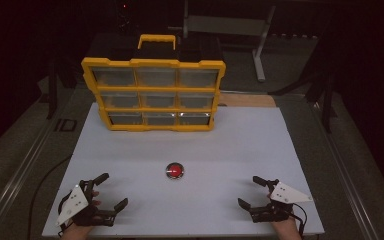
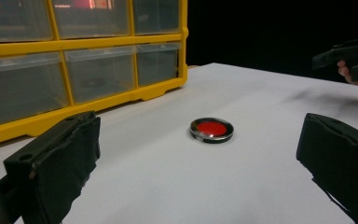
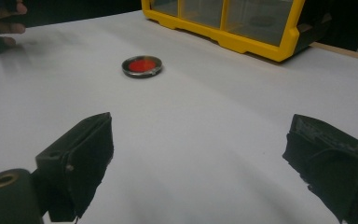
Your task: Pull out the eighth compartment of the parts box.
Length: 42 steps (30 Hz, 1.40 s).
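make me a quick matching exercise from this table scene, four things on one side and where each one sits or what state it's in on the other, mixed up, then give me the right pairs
Things:
1. red disc
2. yellow drawer cabinet
3. left hand-held gripper
4. right hand-held gripper

Places or states:
A. near right corner of the white table, jaws open and empty
B. standing at the far end of the table, drawers closed
C. lying flat in the middle of the table, touched by nothing
D. near left corner of the table, jaws open and empty

Pairs: 1-C, 2-B, 3-D, 4-A
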### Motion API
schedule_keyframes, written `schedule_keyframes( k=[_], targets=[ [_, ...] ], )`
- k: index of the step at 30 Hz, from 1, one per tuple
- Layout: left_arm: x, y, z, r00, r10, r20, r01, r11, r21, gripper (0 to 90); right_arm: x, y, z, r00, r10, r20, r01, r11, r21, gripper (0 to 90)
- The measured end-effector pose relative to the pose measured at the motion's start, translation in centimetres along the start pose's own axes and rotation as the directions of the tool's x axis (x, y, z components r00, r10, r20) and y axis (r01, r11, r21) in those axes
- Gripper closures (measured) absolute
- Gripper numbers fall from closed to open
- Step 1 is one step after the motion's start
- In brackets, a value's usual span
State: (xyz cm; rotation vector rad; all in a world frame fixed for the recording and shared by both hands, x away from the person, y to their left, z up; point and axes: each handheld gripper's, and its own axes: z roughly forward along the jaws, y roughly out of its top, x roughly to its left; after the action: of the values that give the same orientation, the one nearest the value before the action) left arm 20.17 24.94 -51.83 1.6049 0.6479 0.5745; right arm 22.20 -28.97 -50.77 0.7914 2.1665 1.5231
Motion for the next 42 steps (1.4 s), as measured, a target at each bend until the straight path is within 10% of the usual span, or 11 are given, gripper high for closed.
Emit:
schedule_keyframes(
  k=[42],
  targets=[
    [-0.5, 0.5, -0.1, 0.9993, 0.028, -0.027, -0.027, 0.9996, 0.006, 0.0, 1.4, 3.5, -1.0, 0.9983, -0.059, 0.001, 0.059, 0.998, -0.004, 7.8]
  ],
)
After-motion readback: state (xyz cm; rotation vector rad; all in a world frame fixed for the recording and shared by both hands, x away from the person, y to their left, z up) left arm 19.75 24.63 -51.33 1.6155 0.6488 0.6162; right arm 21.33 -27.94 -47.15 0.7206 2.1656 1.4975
